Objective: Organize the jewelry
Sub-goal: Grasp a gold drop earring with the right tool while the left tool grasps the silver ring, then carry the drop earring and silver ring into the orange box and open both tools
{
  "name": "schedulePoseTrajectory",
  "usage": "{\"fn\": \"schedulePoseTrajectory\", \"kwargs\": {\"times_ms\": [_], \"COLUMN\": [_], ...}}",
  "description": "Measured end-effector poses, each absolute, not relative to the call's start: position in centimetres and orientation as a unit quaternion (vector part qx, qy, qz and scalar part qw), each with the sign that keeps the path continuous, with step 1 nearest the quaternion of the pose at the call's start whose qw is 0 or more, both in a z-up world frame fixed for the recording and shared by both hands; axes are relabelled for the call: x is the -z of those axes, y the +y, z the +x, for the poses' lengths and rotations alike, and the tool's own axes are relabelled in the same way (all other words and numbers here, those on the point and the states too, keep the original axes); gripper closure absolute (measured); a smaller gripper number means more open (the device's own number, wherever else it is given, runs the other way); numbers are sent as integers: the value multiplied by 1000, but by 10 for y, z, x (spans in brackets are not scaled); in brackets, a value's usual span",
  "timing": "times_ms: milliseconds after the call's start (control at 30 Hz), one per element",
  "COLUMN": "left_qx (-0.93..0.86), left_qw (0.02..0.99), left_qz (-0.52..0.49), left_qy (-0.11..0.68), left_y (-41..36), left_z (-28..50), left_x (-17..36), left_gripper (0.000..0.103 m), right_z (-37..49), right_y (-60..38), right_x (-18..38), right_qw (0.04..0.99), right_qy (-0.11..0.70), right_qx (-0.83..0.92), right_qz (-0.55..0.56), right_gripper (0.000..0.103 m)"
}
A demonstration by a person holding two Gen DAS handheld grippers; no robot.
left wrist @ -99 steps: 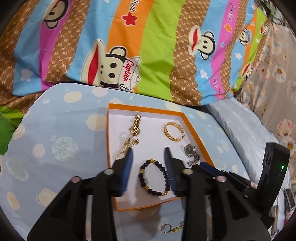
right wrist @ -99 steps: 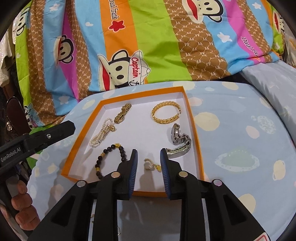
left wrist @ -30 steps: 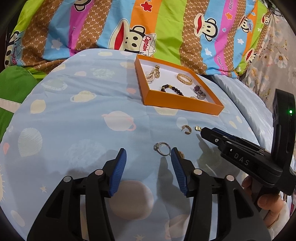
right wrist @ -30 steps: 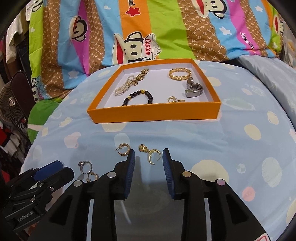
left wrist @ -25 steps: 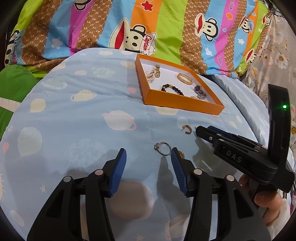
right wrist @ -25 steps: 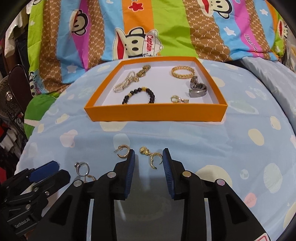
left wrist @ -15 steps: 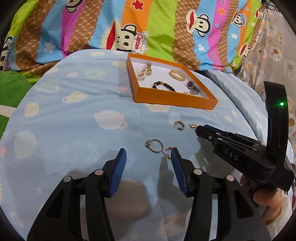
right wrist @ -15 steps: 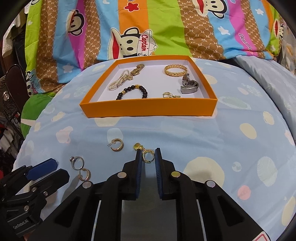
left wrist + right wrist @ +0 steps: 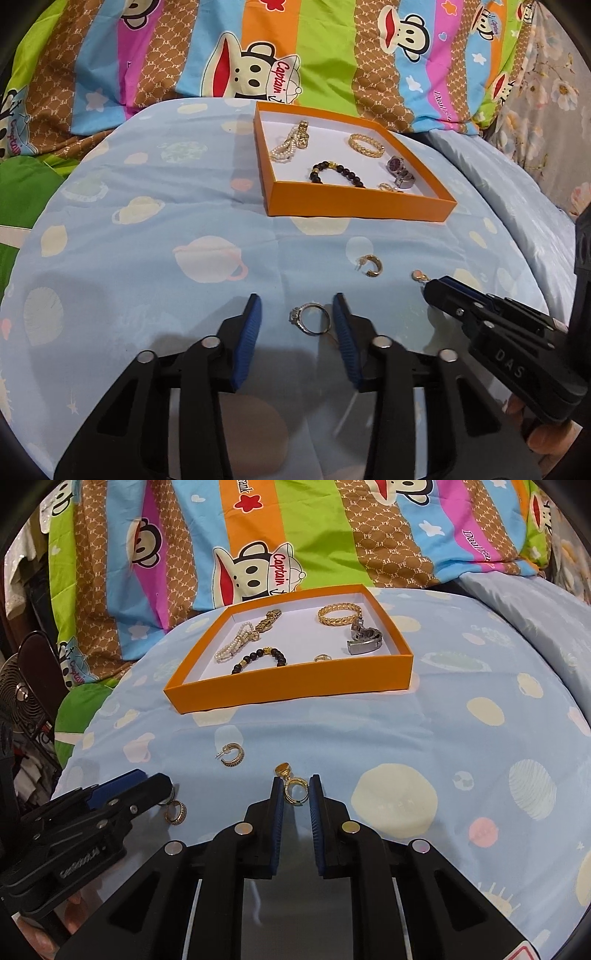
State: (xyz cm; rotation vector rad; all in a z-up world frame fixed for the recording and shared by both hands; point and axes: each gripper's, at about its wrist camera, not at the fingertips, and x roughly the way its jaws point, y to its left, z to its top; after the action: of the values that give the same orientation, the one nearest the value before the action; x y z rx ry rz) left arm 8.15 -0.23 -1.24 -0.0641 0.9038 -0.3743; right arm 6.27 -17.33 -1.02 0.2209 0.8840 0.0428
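Note:
A silver ring (image 9: 295,316) with a stone lies on the blue sheet between the pads of my left gripper (image 9: 296,301), whose jaws are closing; the ring sits close to the right pad and is not pinched. My right gripper (image 9: 295,780) is shut on a gold drop earring (image 9: 283,769), its hoop between the pads. A gold hoop earring (image 9: 232,756) lies loose on the sheet. The orange tray (image 9: 295,686) further back holds a pearl bracelet, a gold bangle, a black bead bracelet, a watch and a small earring.
A small gold ring (image 9: 176,812) lies beside the left gripper's tip. A striped monkey-print quilt (image 9: 258,528) rises behind the tray. A fan (image 9: 22,698) stands off the bed at the left. A person's fingers (image 9: 543,439) hold the right gripper.
My right gripper shut on the gold drop earring. My left gripper's jaws narrowed around the silver ring, which now lies further in between them.

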Motion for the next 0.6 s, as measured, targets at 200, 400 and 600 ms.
{"fn": "schedulePoseTrajectory", "kwargs": {"times_ms": [200, 400, 600], "left_qx": [178, 181, 175], "left_qw": [881, 881, 883], "left_qz": [-46, -26, 9], "left_qy": [436, 436, 435], "left_y": [6, -2, -14], "left_z": [83, 80, 78], "left_x": [14, 14, 14], "left_gripper": [86, 87, 92], "right_z": [62, 62, 62], "right_y": [-174, -174, -174], "right_x": [11, 11, 11], "right_qw": [897, 897, 897], "right_qy": [428, 428, 427], "right_qx": [-22, -22, -22], "right_qz": [111, 111, 111], "right_gripper": [90, 90, 90]}}
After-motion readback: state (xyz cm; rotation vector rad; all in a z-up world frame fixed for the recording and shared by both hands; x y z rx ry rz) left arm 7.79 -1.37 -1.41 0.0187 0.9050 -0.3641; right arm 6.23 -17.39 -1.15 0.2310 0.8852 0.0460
